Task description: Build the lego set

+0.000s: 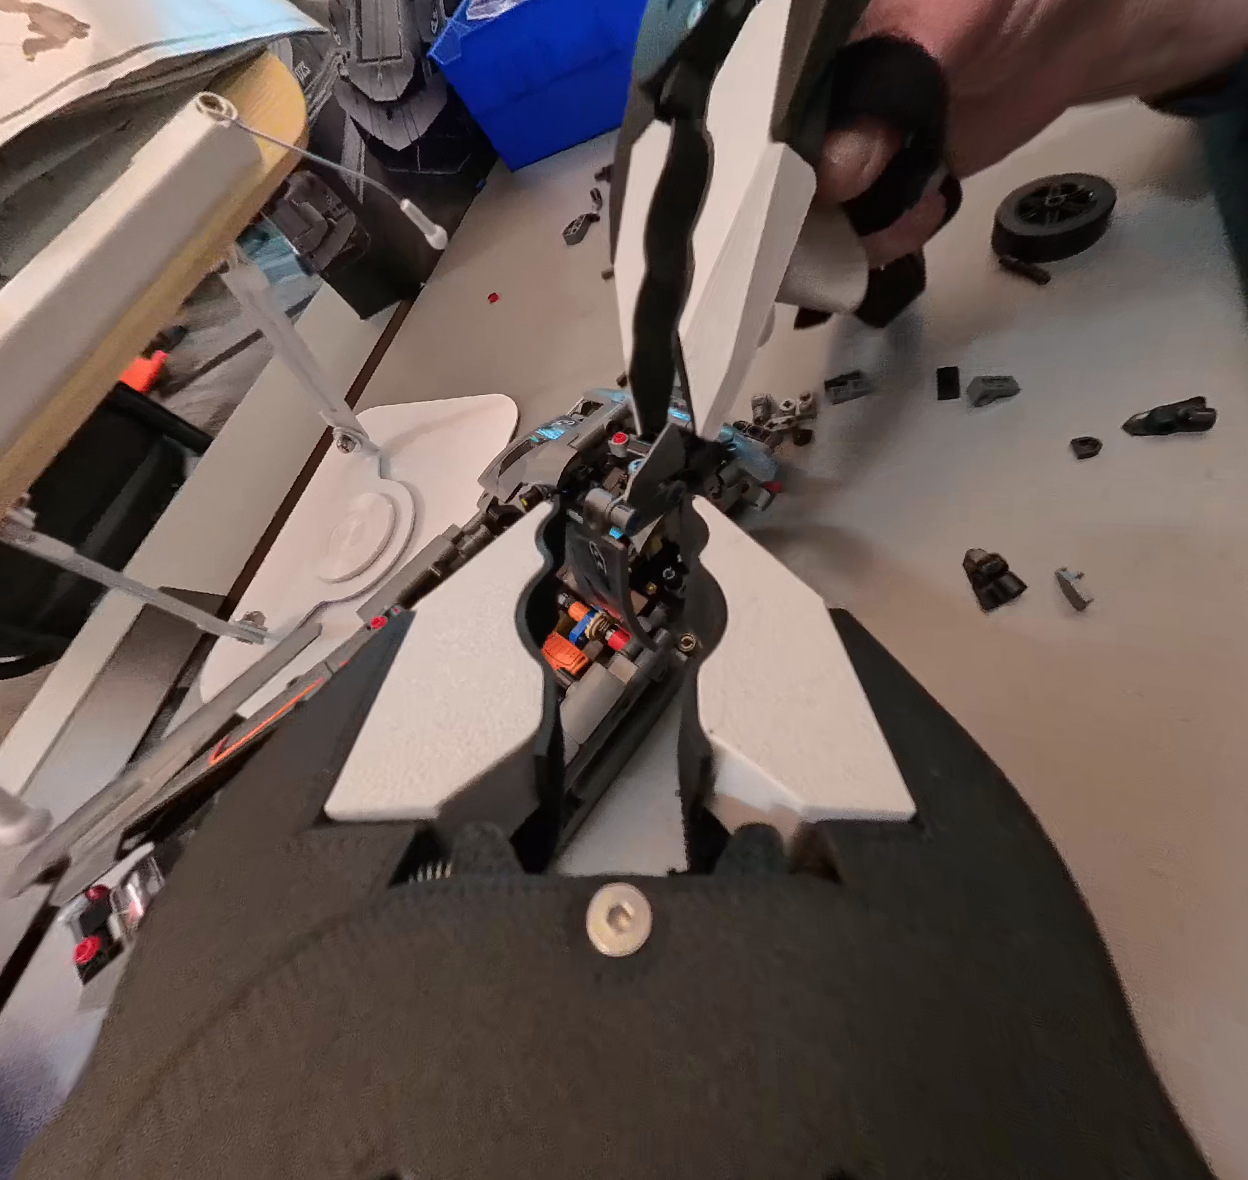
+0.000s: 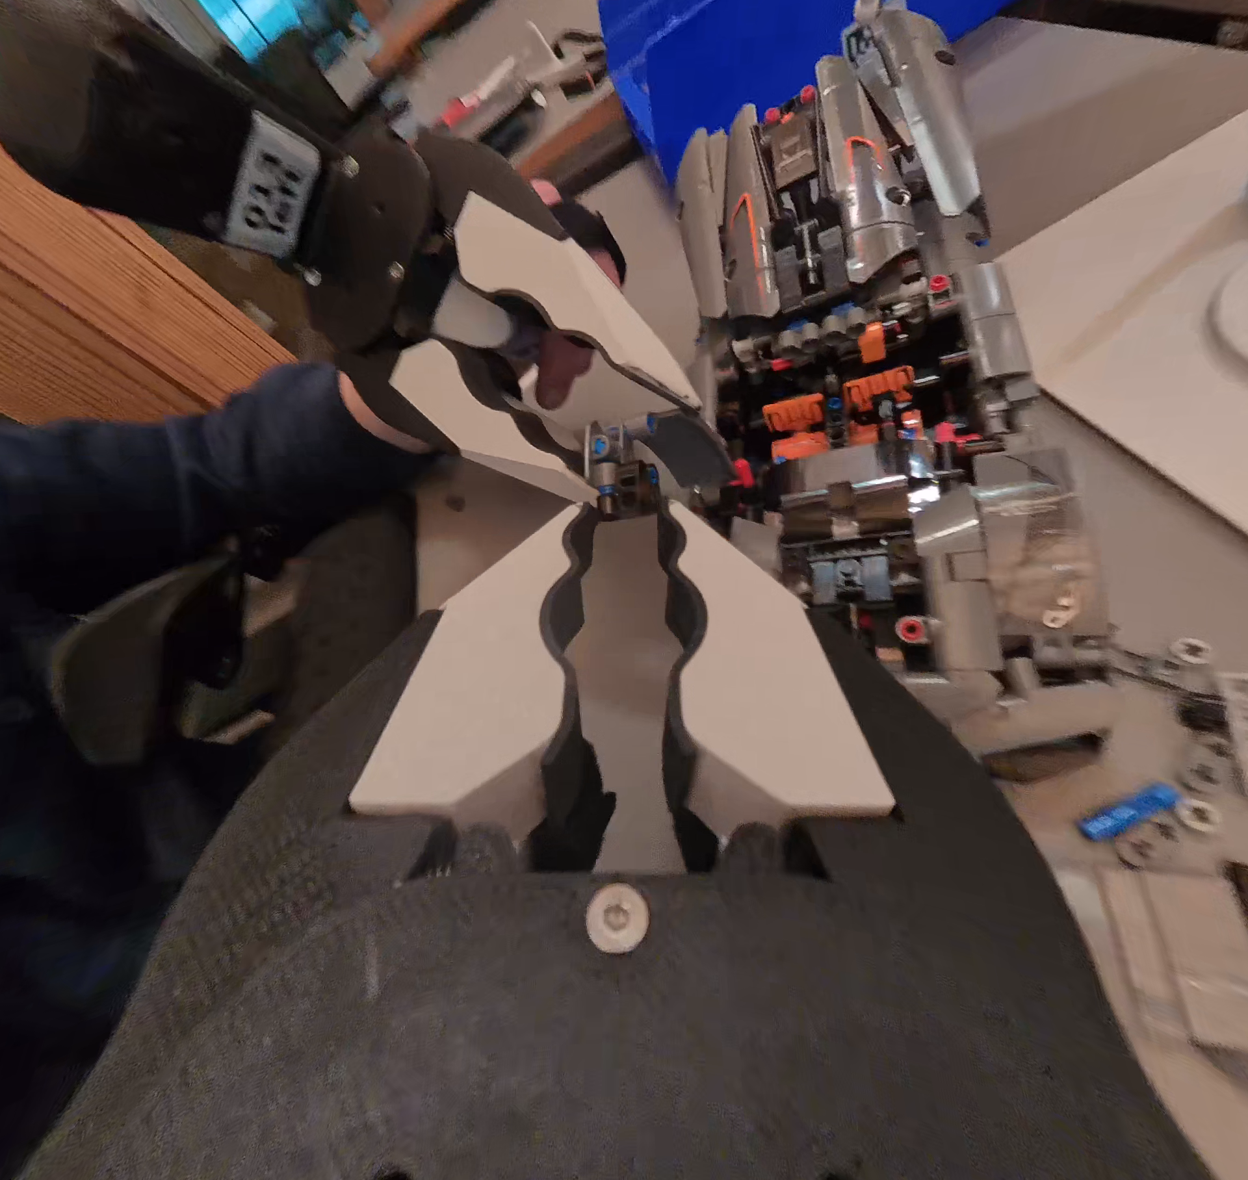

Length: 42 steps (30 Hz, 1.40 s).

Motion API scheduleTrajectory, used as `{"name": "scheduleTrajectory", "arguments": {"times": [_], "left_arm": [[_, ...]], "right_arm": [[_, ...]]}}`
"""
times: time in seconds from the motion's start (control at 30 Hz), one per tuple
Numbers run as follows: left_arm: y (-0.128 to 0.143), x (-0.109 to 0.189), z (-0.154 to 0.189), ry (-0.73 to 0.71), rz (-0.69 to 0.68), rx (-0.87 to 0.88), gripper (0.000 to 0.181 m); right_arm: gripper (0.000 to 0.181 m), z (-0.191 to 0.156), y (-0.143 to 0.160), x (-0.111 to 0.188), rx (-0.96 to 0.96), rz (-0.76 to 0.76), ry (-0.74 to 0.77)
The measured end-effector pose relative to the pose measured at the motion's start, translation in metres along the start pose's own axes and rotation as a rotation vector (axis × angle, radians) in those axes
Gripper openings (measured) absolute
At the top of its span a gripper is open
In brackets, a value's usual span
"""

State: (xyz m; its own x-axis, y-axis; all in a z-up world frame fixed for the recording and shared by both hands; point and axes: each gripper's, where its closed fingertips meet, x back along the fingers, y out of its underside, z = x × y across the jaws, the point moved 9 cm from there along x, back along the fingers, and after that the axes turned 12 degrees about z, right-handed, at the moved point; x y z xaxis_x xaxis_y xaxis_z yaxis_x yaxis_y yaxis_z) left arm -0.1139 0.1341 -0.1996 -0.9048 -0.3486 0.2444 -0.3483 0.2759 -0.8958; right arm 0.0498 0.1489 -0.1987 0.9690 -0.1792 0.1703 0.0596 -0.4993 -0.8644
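A large grey Lego car model (image 2: 871, 310) with orange and black inner parts stands on the table; in the left wrist view it (image 1: 533, 455) lies under my fingers, partly hidden. A small sub-assembly (image 2: 621, 472) of grey and black connectors, blue pins and a dark curved panel hangs beside the car's flank. My right gripper (image 2: 627, 506) is shut on its lower end; in the left wrist view it (image 1: 665, 439) comes down from above. My left gripper (image 1: 625, 509) closes on the same sub-assembly (image 1: 601, 505) from the side, as the right wrist view (image 2: 645, 449) shows.
A blue bin (image 1: 540, 67) stands at the back, with a printed box beside it. A black wheel (image 1: 1053, 216) and several loose dark pieces (image 1: 993, 580) lie to the right. A white stand base (image 1: 378, 520) sits at the left. A blue beam (image 2: 1124, 810) lies near the car. Left and right tips are no more than a few centimetres apart. The black wheel (image 1: 1053, 216) is about 25 cm from both grippers' fingertips.
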Motion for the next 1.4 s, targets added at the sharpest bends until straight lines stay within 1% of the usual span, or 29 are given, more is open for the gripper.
{"name": "scheduleTrajectory", "arguments": {"times": [0.13, 0.2, 0.27, 0.3, 0.33, 0.4, 0.53, 0.6, 0.67, 0.8, 0.87, 0.93, 0.97, 1.03, 1.13, 1.33, 1.4], "left_arm": [[0.004, 0.006, -0.008, 0.019, 0.024, 0.067, 0.029], [0.004, 0.008, -0.01, 0.019, 0.018, 0.075, 0.028], [0.005, 0.01, -0.011, 0.018, 0.015, 0.079, 0.028], [0.005, 0.01, -0.012, 0.017, 0.017, 0.085, 0.027], [0.006, 0.01, -0.012, 0.017, 0.021, 0.09, 0.027], [0.006, 0.011, -0.013, 0.019, 0.029, 0.105, 0.027], [0.009, 0.012, -0.016, 0.026, 0.047, 0.156, 0.027], [0.01, 0.012, -0.018, 0.03, 0.057, 0.184, 0.027], [0.012, 0.012, -0.02, 0.027, 0.064, 0.212, 0.027], [0.013, 0.013, -0.022, 0.041, 0.08, 0.25, 0.027], [0.013, 0.012, -0.022, 0.042, 0.08, 0.257, 0.027], [0.013, 0.012, -0.022, 0.041, 0.08, 0.263, 0.027], [0.013, 0.012, -0.023, 0.043, 0.08, 0.267, 0.027], [0.014, 0.012, -0.023, 0.044, 0.08, 0.269, 0.027], [0.014, 0.013, -0.023, 0.045, 0.08, 0.273, 0.027], [0.014, 0.013, -0.024, 0.04, 0.076, 0.264, 0.027], [0.014, 0.013, -0.025, 0.041, 0.076, 0.264, 0.026]], "right_arm": [[0.024, 0.001, -0.002, -0.008, -0.028, -0.013, -0.007], [0.026, -0.001, -0.001, -0.011, 0.056, -0.051, 0.032], [0.035, -0.007, -0.002, -0.01, 0.226, -0.072, 0.095], [0.037, -0.011, -0.004, -0.008, 0.366, -0.077, 0.156], [0.036, -0.016, -0.006, -0.007, 0.543, -0.085, 0.23], [0.039, -0.031, -0.006, -0.008, 0.854, -0.086, 0.317], [0.039, -0.041, 0.007, -0.026, 1.197, -0.163, 0.419], [0.029, -0.042, 0.01, -0.031, 1.323, -0.174, 0.47], [0.016, -0.041, 0.014, -0.036, 1.368, -0.189, 0.491], [0.017, -0.041, 0.017, -0.04, 1.455, -0.213, 0.538], [0.022, -0.042, 0.019, -0.041, 1.476, -0.228, 0.536], [0.031, -0.043, 0.022, -0.044, 1.498, -0.247, 0.526], [0.032, -0.043, 0.022, -0.044, 1.509, -0.249, 0.536], [0.019, -0.043, 0.02, -0.044, 1.526, -0.245, 0.563], [0.015, -0.045, 0.019, -0.043, 1.542, -0.259, 0.572], [0.014, -0.045, 0.016, -0.044, 1.541, -0.279, 0.559], [0.015, -0.044, 0.013, -0.042, 1.484, -0.261, 0.533]]}}
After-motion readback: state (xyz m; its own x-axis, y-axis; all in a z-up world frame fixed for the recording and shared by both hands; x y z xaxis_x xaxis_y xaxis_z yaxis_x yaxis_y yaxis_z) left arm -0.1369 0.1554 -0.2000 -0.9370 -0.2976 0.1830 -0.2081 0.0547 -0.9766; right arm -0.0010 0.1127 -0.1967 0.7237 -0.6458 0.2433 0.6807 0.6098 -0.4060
